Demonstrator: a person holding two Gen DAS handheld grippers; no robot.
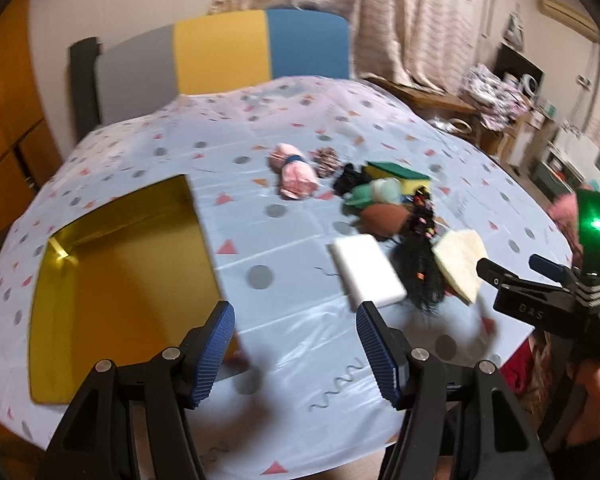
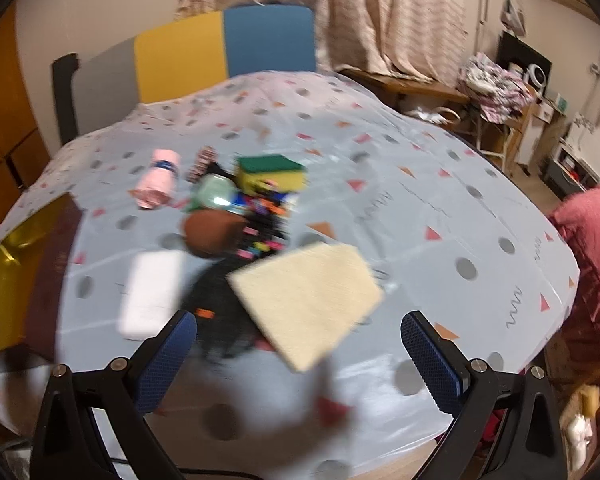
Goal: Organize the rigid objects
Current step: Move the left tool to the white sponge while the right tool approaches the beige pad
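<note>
A gold box (image 1: 112, 280) lies open on the table's left; its edge shows in the right wrist view (image 2: 16, 272). A pile sits mid-table: white block (image 1: 366, 274) (image 2: 150, 292), cream pad (image 1: 462, 264) (image 2: 308, 300), black wig (image 1: 418, 268) (image 2: 220, 308), brown ball (image 1: 382, 218) (image 2: 212, 232), green-yellow sponge (image 1: 398, 176) (image 2: 272, 174), mint cup (image 1: 374, 194) (image 2: 216, 194) and pink roll (image 1: 296, 176) (image 2: 158, 184). My left gripper (image 1: 296, 354) is open and empty above the cloth, near the white block. My right gripper (image 2: 300, 358) (image 1: 516, 268) is open and empty, just before the cream pad.
A patterned plastic cloth (image 1: 284, 248) covers the table. A grey, yellow and blue chair back (image 1: 220, 56) stands behind it. A pink cushion (image 2: 592, 240) lies at the right edge. Cluttered shelves (image 2: 500, 88) stand at the far right.
</note>
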